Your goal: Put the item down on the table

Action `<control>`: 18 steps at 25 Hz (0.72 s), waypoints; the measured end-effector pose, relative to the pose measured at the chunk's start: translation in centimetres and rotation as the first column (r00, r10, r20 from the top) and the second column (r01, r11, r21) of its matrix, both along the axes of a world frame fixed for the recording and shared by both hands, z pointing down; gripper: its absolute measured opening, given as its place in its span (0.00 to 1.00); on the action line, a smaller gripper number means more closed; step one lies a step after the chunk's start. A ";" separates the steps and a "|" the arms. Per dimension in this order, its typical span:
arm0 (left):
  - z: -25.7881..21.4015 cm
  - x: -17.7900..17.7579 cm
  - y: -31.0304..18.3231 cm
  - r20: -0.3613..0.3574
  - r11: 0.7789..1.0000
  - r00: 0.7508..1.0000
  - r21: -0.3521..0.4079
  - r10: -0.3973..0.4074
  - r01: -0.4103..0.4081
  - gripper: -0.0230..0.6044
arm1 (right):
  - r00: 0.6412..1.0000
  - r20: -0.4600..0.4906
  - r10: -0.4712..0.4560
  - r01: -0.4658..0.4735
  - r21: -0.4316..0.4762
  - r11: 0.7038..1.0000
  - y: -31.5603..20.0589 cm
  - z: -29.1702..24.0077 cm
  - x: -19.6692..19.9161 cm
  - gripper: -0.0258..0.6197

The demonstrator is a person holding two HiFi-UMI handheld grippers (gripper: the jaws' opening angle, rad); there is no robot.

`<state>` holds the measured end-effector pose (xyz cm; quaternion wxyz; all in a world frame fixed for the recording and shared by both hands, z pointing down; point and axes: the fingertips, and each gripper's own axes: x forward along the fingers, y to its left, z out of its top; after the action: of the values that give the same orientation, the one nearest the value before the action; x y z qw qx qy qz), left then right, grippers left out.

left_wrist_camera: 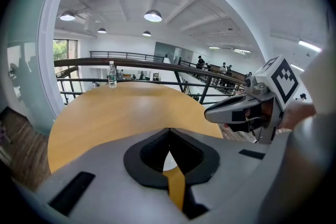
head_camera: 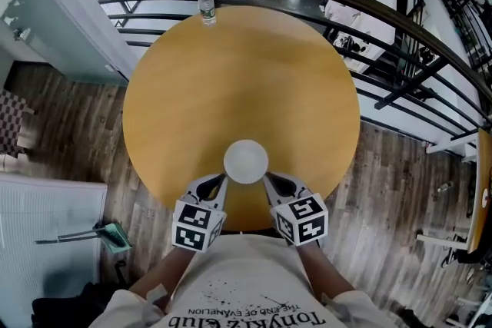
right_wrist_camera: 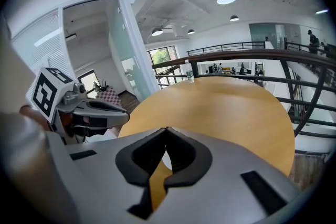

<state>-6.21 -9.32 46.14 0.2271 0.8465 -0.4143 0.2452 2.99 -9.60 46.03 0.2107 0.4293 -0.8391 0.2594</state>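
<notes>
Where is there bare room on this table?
The table is bare from the water bottle at its far rim to the white dish at its near edge; there the left hand-held gripper and right hand-held gripper crowd it.

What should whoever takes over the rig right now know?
Left gripper: jaws shut, pinching the white dish at its near-left rim.
Right gripper: jaws shut on the near-right rim.
Dish sits between them over the near edge of the round table; resting or lifted, can't tell. Water bottle stands at the far edge.
Done: dish gripped on both sides.
Left: set it on the table, open both grippers.
</notes>
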 end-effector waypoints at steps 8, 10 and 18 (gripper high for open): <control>0.4 -0.2 0.2 0.002 1.000 1.000 -0.011 0.007 -0.007 0.07 | 1.000 0.002 -0.004 0.004 0.013 1.000 0.3 -0.5 -0.6 0.08; 0.4 -0.3 0.3 0.002 1.000 1.000 -0.013 0.012 -0.012 0.07 | 1.000 0.002 -0.003 0.003 0.018 1.000 0.4 -0.7 -0.7 0.08; -0.2 -0.3 0.5 -0.003 1.000 1.000 0.000 0.024 -0.024 0.07 | 1.000 -0.001 -0.002 0.002 0.029 1.000 1.0 -1.1 -0.9 0.08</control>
<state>-6.47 -8.79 45.93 0.2249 0.8519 -0.4036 0.2465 2.09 -8.56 44.91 0.2050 0.4314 -0.8431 0.2470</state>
